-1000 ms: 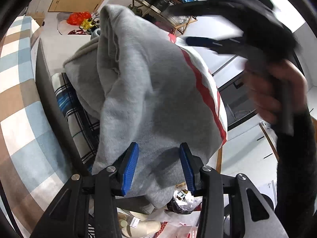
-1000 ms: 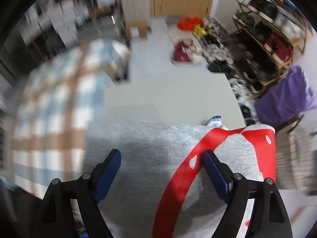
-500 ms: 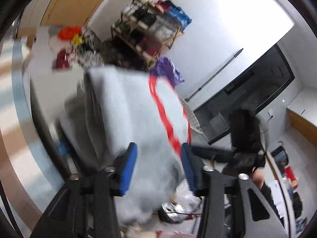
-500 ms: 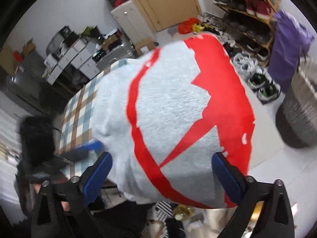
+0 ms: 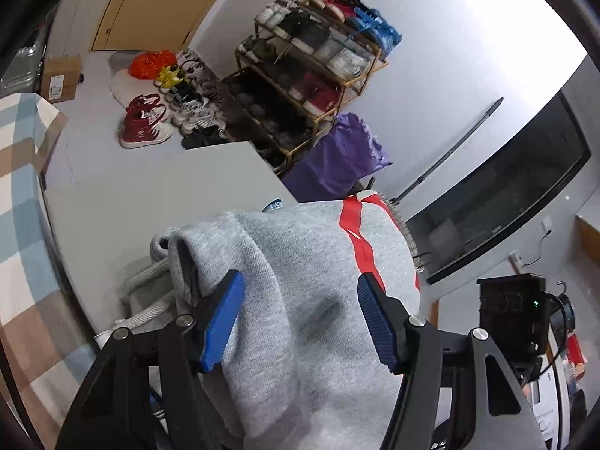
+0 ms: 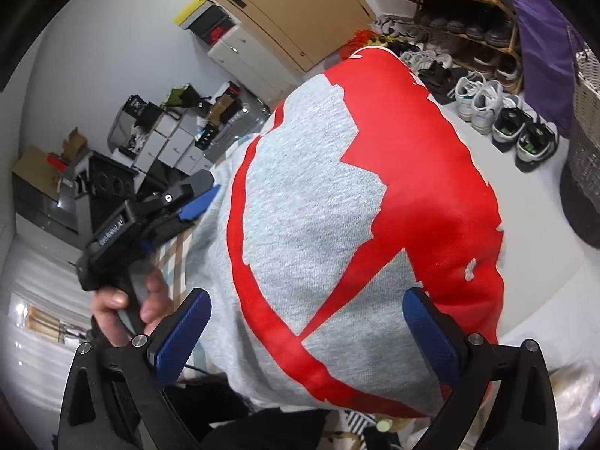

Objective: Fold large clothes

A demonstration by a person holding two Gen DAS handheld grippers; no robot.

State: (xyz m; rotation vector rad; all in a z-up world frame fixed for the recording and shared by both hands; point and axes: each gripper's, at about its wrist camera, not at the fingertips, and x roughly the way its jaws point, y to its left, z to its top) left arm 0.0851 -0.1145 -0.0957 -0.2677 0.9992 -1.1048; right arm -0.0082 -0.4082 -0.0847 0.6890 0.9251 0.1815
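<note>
A folded grey sweatshirt with a red print (image 6: pixel 337 225) lies across both grippers, held up in the air. In the left wrist view the grey bundle (image 5: pixel 300 292) fills the gap between the blue pads of my left gripper (image 5: pixel 298 318), whose jaws stand apart around it. In the right wrist view my right gripper (image 6: pixel 305 341) has its jaws wide apart with the sweatshirt draped between them. The left gripper (image 6: pixel 161 210) and the hand on it show at the sweatshirt's left edge.
A grey table (image 5: pixel 157 195) and a checked blue-brown cloth (image 5: pixel 18 195) lie below. A shoe rack (image 5: pixel 311 60), a purple bag (image 5: pixel 333 161), shoes on the floor (image 5: pixel 150 123), a dark basket (image 6: pixel 585 172) and stacked boxes (image 6: pixel 176 131) stand around.
Both grippers have swung up and turned with the sweatshirt. The view went from the table top to the room; the left gripper's jaws have spread wider.
</note>
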